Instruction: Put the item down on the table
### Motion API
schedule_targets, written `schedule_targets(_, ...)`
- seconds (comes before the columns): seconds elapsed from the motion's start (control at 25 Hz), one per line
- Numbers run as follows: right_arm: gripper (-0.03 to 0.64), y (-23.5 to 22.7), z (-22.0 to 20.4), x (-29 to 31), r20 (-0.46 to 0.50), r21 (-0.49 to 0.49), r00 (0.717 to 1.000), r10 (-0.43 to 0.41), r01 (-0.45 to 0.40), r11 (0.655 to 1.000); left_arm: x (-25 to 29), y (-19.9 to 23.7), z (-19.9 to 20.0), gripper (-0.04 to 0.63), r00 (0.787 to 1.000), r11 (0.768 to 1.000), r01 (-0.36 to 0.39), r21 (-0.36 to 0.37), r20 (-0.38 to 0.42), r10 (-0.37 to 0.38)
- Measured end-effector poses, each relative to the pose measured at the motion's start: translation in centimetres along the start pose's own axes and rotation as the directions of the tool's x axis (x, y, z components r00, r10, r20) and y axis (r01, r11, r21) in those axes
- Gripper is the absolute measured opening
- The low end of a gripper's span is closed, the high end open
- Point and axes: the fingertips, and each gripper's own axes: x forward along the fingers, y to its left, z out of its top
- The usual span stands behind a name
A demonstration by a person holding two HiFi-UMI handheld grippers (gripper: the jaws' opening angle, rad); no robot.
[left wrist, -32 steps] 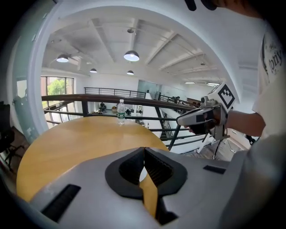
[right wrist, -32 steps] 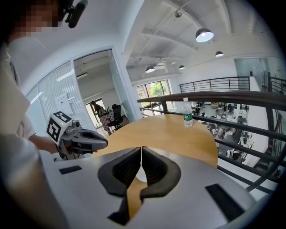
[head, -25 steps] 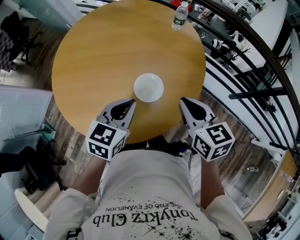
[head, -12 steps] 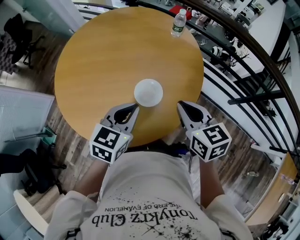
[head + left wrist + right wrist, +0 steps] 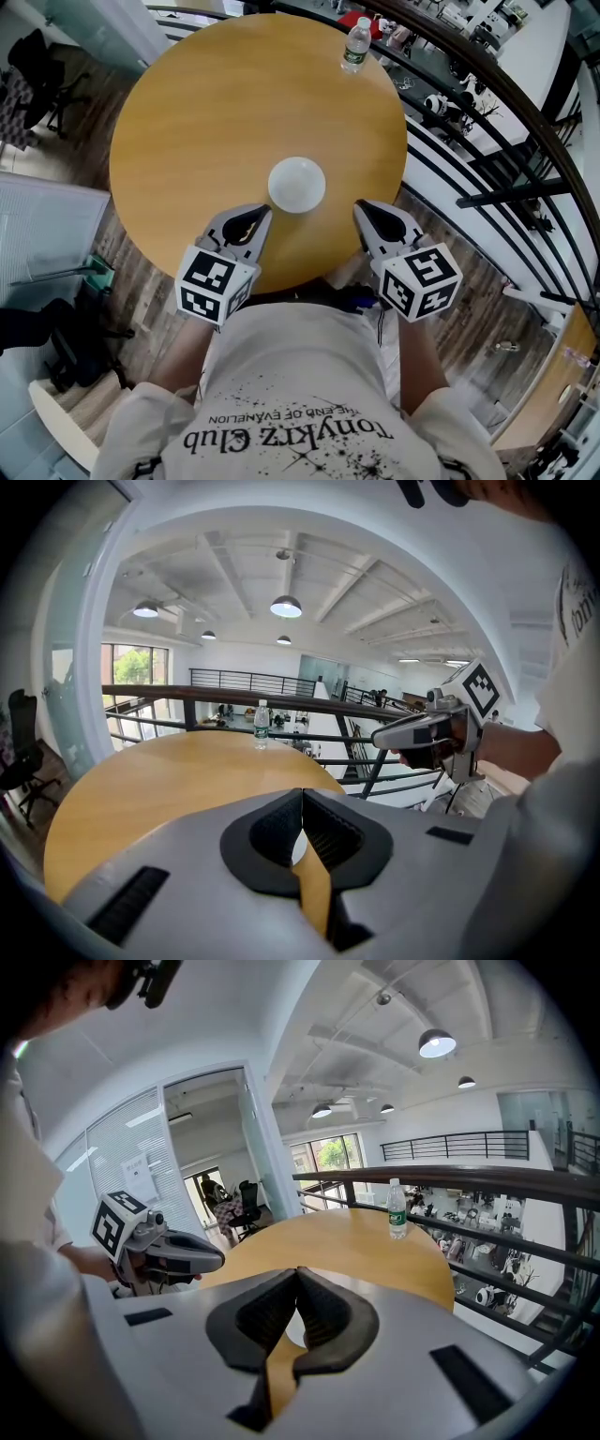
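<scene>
A small white bowl point(image 5: 297, 185) rests on the round wooden table point(image 5: 216, 112), toward its near edge. My left gripper point(image 5: 265, 208) is shut and empty, just short of the bowl's near left side. My right gripper point(image 5: 361, 206) is also shut and empty, a little to the bowl's right near the table rim. In the left gripper view the jaws point(image 5: 302, 799) meet at their tips, with only a sliver of the bowl behind them. The right gripper view shows the same closed jaws point(image 5: 297, 1274) and the bowl mostly hidden.
A clear water bottle point(image 5: 355, 44) with a green label stands at the table's far edge. A dark metal railing point(image 5: 487, 103) curves past the table's right side. An office chair point(image 5: 28, 66) is at the far left on the wood floor.
The view shifted slightly between the earliest frame and now. Both grippers stay shut beside the bowl, and the left one has eased back a little toward me.
</scene>
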Motion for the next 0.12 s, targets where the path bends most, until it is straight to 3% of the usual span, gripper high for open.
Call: schedule_targets(0.12,0.025,-0.06,-0.26,-0.05,-0.001,0.002,1.000,-0.002,0.002,1.000,0.08,0.03,-0.13,0.025,1.000,1.000,-0.001,0.002,-0.003,0.001)
